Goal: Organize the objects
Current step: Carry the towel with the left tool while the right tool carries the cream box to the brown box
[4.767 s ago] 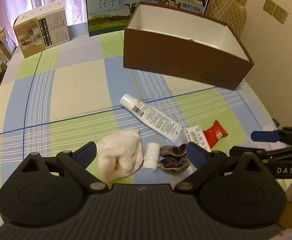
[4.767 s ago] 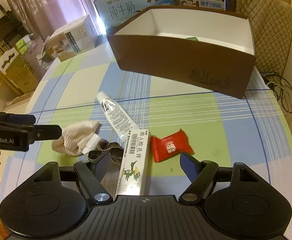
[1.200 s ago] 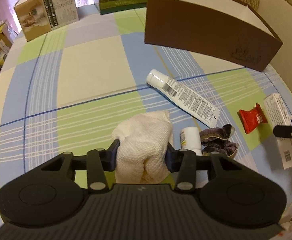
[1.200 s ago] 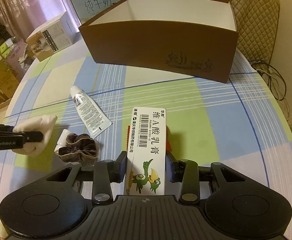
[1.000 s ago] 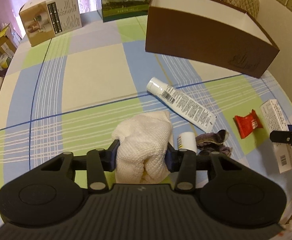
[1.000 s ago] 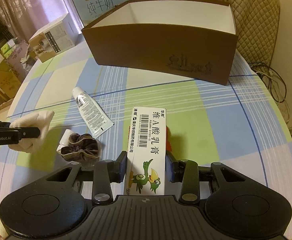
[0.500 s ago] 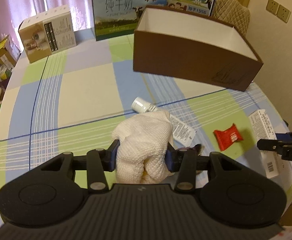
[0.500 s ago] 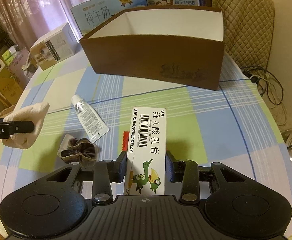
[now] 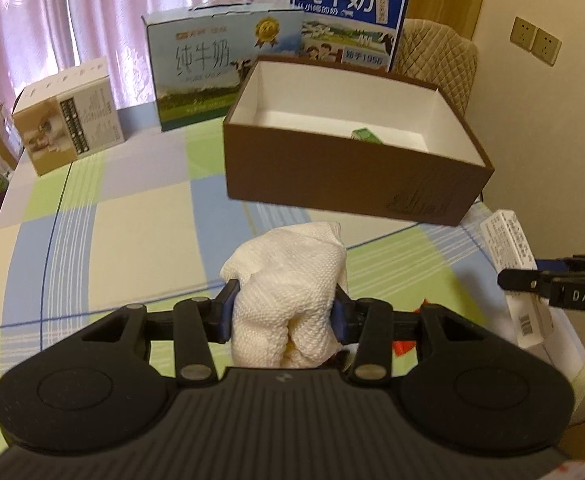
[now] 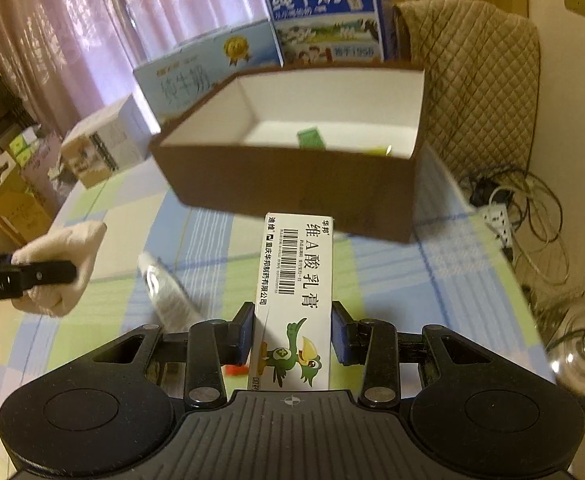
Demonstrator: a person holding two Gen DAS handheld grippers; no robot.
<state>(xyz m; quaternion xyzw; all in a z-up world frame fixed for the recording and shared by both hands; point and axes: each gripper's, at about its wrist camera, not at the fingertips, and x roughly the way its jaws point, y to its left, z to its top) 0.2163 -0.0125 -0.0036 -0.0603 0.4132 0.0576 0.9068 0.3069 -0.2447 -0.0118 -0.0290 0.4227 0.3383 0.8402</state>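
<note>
- Clearly, in the left wrist view, our left tongs [image 9: 284, 312] are clamped on a crumpled white cloth [image 9: 288, 280], held above the checked table [image 9: 132, 220], short of the open brown box [image 9: 352, 176].
- We judge the cloth's loose upper fold could catch on the box's near wall if we carry it in too low, and the soft bundle could slip from the pads.
- At the right edge, the right tongs [image 9: 532, 280] hold a white carton [image 9: 516, 264]; both loads heading for one opening could collide.
- Two milk cartons [image 9: 228, 68] and a small appliance box [image 9: 68, 116] stand behind, well clear of our path.
- Next, in the right wrist view, our right tongs [image 10: 292, 332] grip the ointment carton [image 10: 296, 280] by its sides, its far end pointing at the box [image 10: 292, 188].
- That long overhang could strike the near wall, or pivot in the grip.
- A green packet [image 10: 310, 138] already lies inside the box; it leaves plenty of floor.
- A blurred tube [image 10: 164, 292] lies on the table below, and the cloth [image 10: 64, 264] hangs at left in the left tongs [image 10: 40, 276].
- Cables [image 10: 532, 208] on the floor lie beyond the table's right edge.
</note>
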